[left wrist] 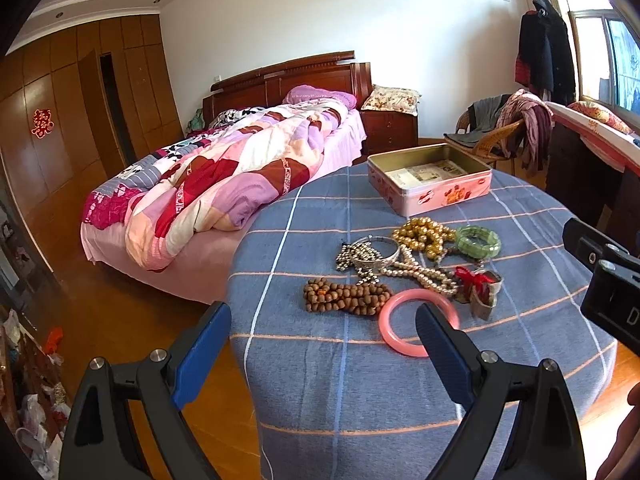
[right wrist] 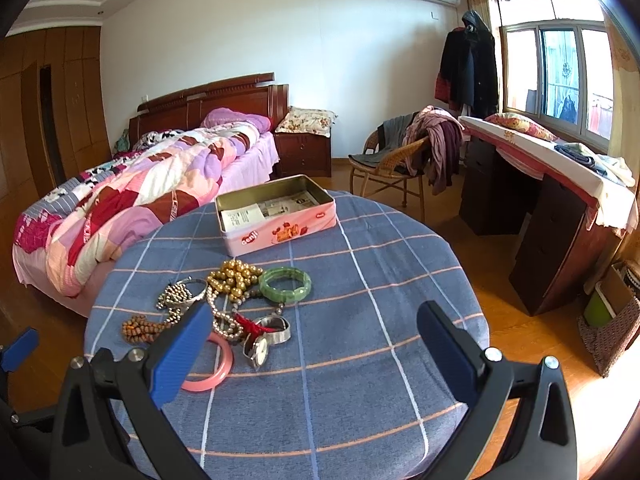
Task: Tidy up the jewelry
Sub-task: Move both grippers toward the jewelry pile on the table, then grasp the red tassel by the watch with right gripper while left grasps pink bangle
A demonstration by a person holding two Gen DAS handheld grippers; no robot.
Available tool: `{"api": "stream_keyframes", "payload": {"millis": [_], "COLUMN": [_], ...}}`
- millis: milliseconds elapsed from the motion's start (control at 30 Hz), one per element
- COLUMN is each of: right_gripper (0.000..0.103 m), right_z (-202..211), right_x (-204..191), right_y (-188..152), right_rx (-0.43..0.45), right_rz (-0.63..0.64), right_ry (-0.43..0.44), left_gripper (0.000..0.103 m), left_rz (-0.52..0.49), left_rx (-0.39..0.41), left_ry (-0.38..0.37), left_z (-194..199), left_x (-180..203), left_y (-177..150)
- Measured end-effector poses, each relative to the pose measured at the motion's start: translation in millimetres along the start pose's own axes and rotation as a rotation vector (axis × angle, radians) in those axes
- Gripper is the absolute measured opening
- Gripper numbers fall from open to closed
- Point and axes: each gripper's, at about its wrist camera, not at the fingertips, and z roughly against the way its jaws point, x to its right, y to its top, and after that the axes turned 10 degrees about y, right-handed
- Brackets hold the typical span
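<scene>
Both tongs wide open, left gripper and right gripper, near pink bangle; bare blue cloth to the near edge.

Bare worktop lies right of and before the jewelry heap. The open tin stands behind the heap, a narrow gap between; its top is unobstructed.

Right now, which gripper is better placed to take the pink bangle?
Probably left. The left gripper is open with the bangle beside its fingertip; the right gripper centres on bare cloth.
</scene>
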Motion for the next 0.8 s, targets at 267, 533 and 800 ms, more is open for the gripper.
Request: {"api": "stream_keyframes", "payload": {"millis": [267, 533, 800], "right_gripper": [0.103, 0.103, 0.093], "right_z": [-28.1, -66.6, -99.5], "right_x": [-7.5, -10.7, -7.0], "right_y": [-5.0, -11.6, -22.2], "right_rx": [-0.062, -0.208, -0.308], "right_rz": [0.042, 0.06, 0.061], "right_ry": [0.004, 0.063, 0.113], "left_gripper": [0.093, 0.093, 0.093], "left_rz": [-0.004, -0.006, -0.042], "left_rx": [-0.059, -0.108, -0.154], "left_ry": [0.045, 0.049, 0.055], "left_z": [-25.7, -48.4, -73.7], "left_x": [-2.7, -2.8, 4.7], "left_y": [-2.9, -1.5, -2.5]}}
